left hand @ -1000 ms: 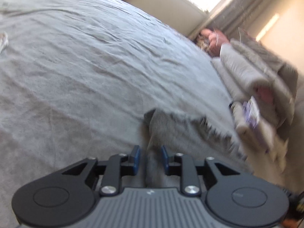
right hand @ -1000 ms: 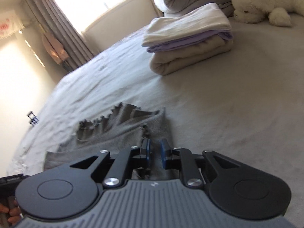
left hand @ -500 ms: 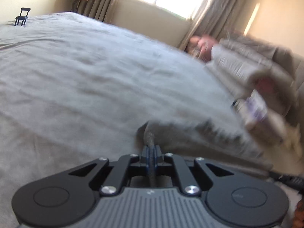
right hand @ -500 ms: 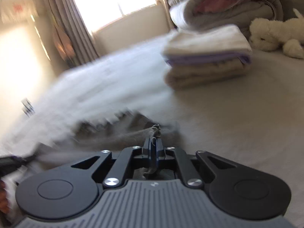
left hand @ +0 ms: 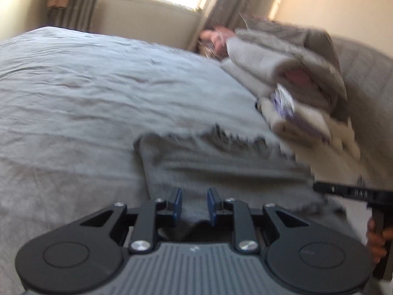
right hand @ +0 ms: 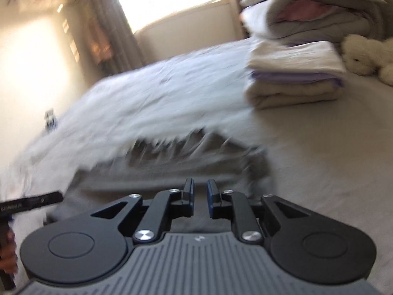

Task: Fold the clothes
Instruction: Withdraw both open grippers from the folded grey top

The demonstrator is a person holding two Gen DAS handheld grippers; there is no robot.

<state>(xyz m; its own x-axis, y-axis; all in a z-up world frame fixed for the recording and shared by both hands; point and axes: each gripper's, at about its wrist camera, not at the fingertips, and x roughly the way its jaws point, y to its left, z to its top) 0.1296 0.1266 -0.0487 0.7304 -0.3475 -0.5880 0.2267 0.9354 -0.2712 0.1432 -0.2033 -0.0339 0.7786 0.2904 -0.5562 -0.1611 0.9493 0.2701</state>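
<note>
Garment: the dark grey knit garment with a ragged ruffled edge (left hand: 221,157) lay spread flat on the grey bedspread (left hand: 73,93), its frilled edge on the far side from me.
My left tongs (left hand: 194,206): jaws parted and opening; the grey cloth ran between and under the blue pads, which did not press on it.
My right tongs (right hand: 199,200): jaws parted by a narrow gap and opening, over the near edge of the same garment (right hand: 172,162); nothing pinched.
Garment against tongs: each pair sat at the near hem, the left one near the garment's left side, the right one toward its right side.
Left view only: my right hand (left hand: 375,241) on a black handle at the right edge, and a padded grey headboard (left hand: 363,78).
Right view only: a white plush toy (right hand: 368,56), my left hand (right hand: 8,253) at the left edge, and a sunlit wall.
Both views: a folded stack of cream and lilac cloths (right hand: 294,76) beyond the garment, blurred.
</note>
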